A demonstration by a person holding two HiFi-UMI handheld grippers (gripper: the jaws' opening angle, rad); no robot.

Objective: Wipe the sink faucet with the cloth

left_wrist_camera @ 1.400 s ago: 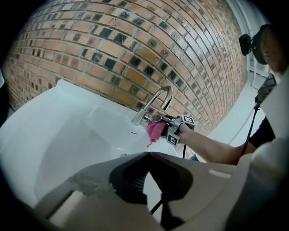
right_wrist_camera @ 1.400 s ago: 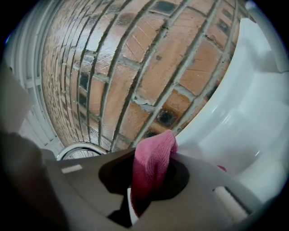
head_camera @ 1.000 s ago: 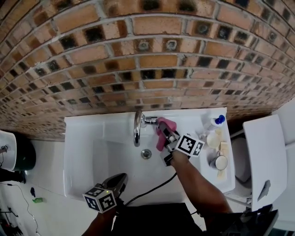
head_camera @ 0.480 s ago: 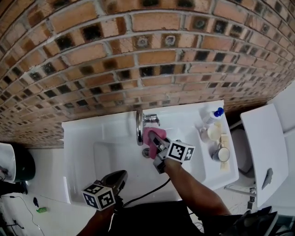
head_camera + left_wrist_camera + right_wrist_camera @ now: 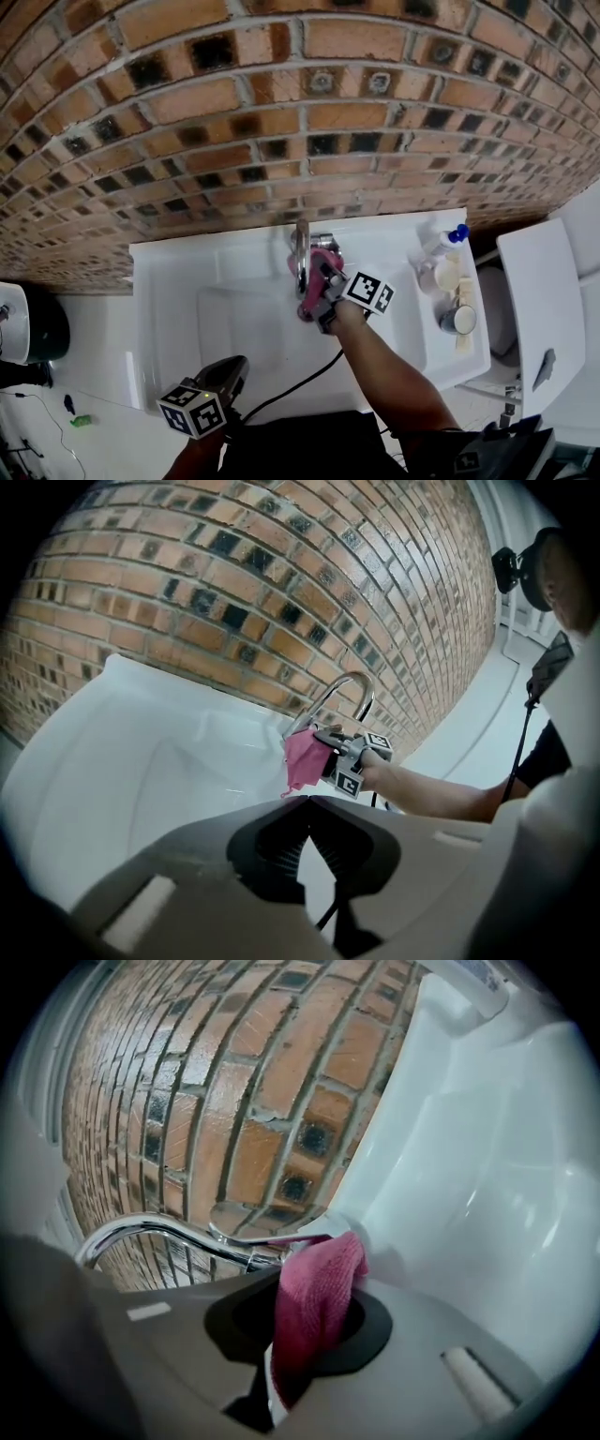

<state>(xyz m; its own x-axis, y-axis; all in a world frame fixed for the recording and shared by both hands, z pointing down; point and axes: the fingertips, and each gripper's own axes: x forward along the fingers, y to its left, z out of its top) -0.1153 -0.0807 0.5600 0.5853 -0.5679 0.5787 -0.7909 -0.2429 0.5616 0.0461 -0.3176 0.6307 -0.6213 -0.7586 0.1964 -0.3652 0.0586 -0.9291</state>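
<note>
A chrome faucet (image 5: 300,251) arches from the back ledge of the white sink (image 5: 178,281). My right gripper (image 5: 322,281) is shut on a pink cloth (image 5: 313,284) and presses it against the right side of the spout. In the right gripper view the cloth (image 5: 319,1293) bulges out between the jaws, just below the faucet (image 5: 159,1232) and its lever. The left gripper (image 5: 228,373) hangs shut and empty over the sink's front edge. From the left gripper view I see the cloth (image 5: 302,759) hanging under the faucet (image 5: 343,692).
A brick wall (image 5: 281,112) rises right behind the sink. On the sink's right ledge stand a blue-capped bottle (image 5: 446,241) and two cups (image 5: 457,319). A white fixture (image 5: 544,300) is at the right, a dark bin (image 5: 28,333) at the left.
The right gripper carried the cloth leftwards from the faucet's handle side onto the spout. The left gripper has hardly moved.
</note>
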